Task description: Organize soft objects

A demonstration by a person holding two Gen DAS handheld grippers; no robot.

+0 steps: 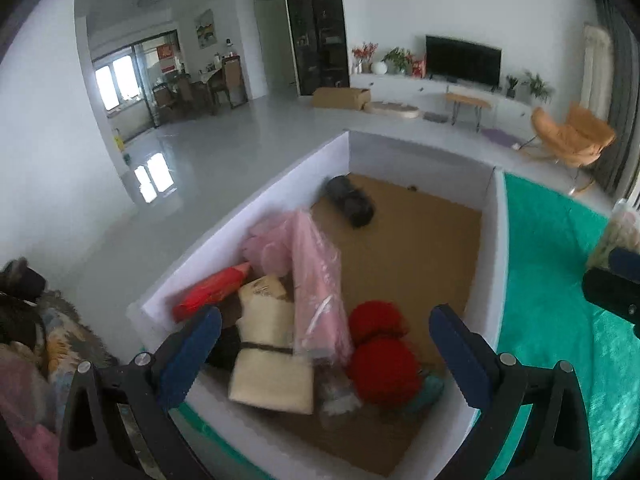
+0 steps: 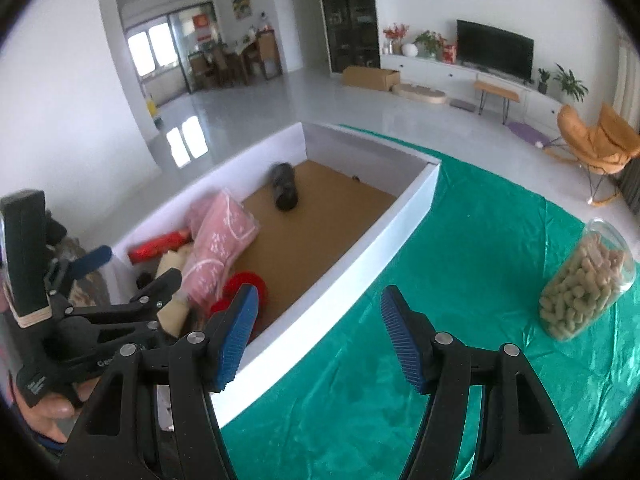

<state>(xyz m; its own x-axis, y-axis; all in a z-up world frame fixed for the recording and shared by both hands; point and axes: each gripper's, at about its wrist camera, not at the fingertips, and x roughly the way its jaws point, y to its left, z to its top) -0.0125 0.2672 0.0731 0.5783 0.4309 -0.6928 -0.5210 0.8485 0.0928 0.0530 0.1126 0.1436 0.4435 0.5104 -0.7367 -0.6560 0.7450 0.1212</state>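
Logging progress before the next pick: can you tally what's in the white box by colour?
Red: 3, a flat packet and two yarn balls
Pink: 1, a plastic-wrapped bundle
Cream: 1, a tied cloth roll
Dark grey: 1, a roll
Total: 6; a teal scrap beneath is unclear.

White box (image 1: 248, 216), brown floor; red yarn (image 1: 382, 364), pink bag (image 1: 316, 280), green cloth (image 2: 460, 280).

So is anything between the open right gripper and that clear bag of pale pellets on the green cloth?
Nothing visible: only bare green cloth lies between the right gripper and the clear bag of pellets. The white box wall is on its other side.
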